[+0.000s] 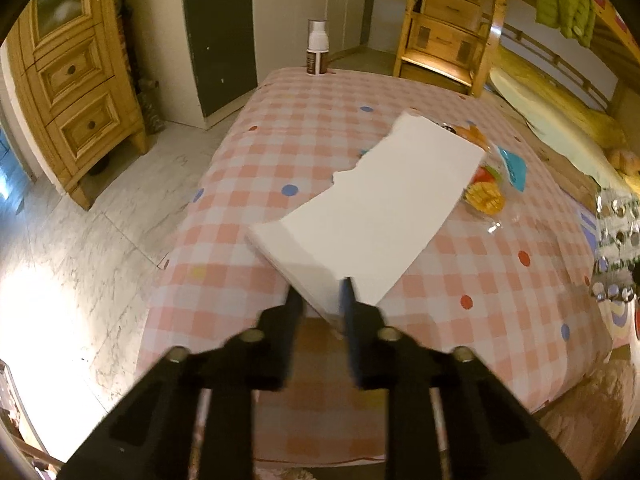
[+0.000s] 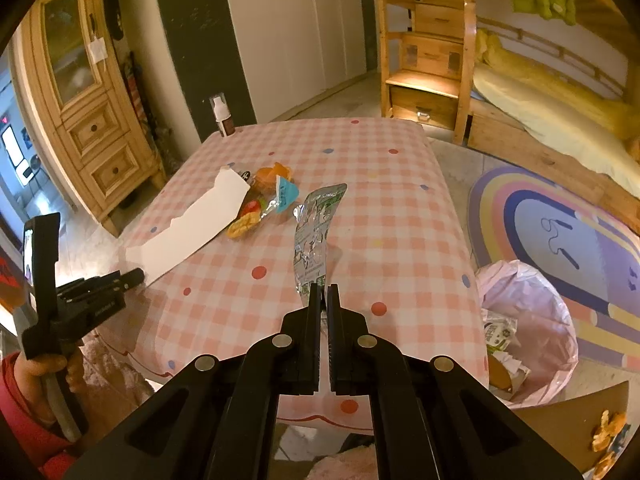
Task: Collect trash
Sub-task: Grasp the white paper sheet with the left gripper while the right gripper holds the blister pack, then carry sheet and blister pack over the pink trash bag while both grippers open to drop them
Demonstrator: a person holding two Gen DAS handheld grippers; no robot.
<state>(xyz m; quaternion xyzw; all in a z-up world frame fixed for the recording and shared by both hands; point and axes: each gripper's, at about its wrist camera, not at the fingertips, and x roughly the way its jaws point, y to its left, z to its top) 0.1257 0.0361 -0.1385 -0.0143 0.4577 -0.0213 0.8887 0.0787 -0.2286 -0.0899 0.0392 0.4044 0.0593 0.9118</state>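
From the left wrist, the left gripper (image 1: 320, 294) pinches the near end of a long torn white cardboard strip (image 1: 376, 208), which lies across the pink checked tablecloth (image 1: 280, 148).

From the right wrist, the right gripper (image 2: 324, 294) is pressed together on the near end of a crinkled silver foil wrapper (image 2: 314, 232). A pink-lined trash bin (image 2: 532, 320) stands beside the table.
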